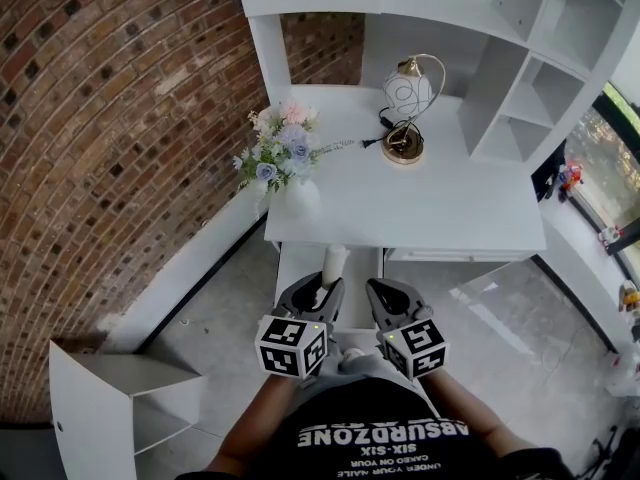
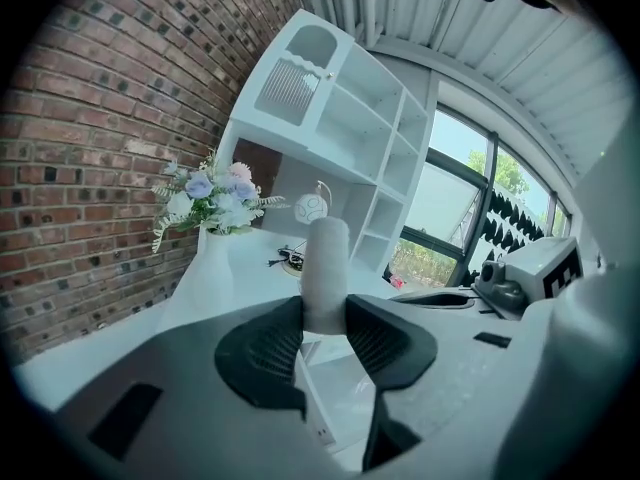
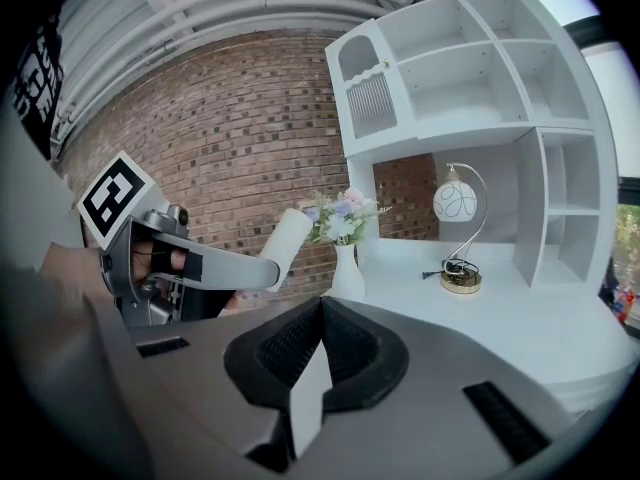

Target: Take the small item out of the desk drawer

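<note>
Left gripper (image 1: 322, 293) clamped on a small white cylinder (image 1: 335, 263), which sticks out past the jaws above the open drawer (image 1: 295, 265) at the desk (image 1: 440, 208) front edge. Right gripper (image 1: 385, 298) jaws together, nothing between them, just beside the left.

Left gripper (image 1: 322, 290) and right gripper (image 1: 390, 293): smooth grey moulded shells, each tapering to two jaws lined with black ribbed pads (image 2: 272, 346). Behind each sits a cube (image 1: 292, 346) faced with black-and-white square markers; a small green light shows on the left one. The person wears a black T-shirt (image 1: 375, 408) with white block lettering, "ABSURDZONE" being the largest line.
</note>
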Motion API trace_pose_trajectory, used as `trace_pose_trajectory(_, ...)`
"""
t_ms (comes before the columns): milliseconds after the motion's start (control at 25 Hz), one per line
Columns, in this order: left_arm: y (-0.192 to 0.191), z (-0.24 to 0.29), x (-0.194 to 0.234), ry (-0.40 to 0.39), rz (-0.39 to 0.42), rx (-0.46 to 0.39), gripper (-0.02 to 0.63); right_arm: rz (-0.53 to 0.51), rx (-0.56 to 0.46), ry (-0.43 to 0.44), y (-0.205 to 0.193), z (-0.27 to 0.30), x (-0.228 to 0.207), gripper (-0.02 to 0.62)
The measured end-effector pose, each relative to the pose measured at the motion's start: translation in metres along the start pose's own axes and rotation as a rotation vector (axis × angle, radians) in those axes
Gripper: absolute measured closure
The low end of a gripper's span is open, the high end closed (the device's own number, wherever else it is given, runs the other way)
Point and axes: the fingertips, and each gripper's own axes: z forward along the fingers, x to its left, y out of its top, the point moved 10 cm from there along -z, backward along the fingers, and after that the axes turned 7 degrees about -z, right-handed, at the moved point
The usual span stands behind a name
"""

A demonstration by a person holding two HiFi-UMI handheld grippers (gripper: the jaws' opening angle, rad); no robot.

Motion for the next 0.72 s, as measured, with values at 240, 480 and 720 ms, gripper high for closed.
trace_pose_trajectory(240,0.000,0.000,0.002,-0.006,0.006,0.002,0.468,0.000,0.002,-0.001,0.000,0.002,0.002,0.598)
trace_pose_trajectory(480,-0.002,0.002,0.009,-0.018,-0.006,0.004,0.468,0.010,0.016,-0.007,-0.003,0.006,0.003,0.598)
trace_pose_trajectory(720,-0.004,0.003,0.014,-0.022,-0.011,0.018,0.468,0.015,0.034,-0.007,-0.008,0.008,0.005,0.598)
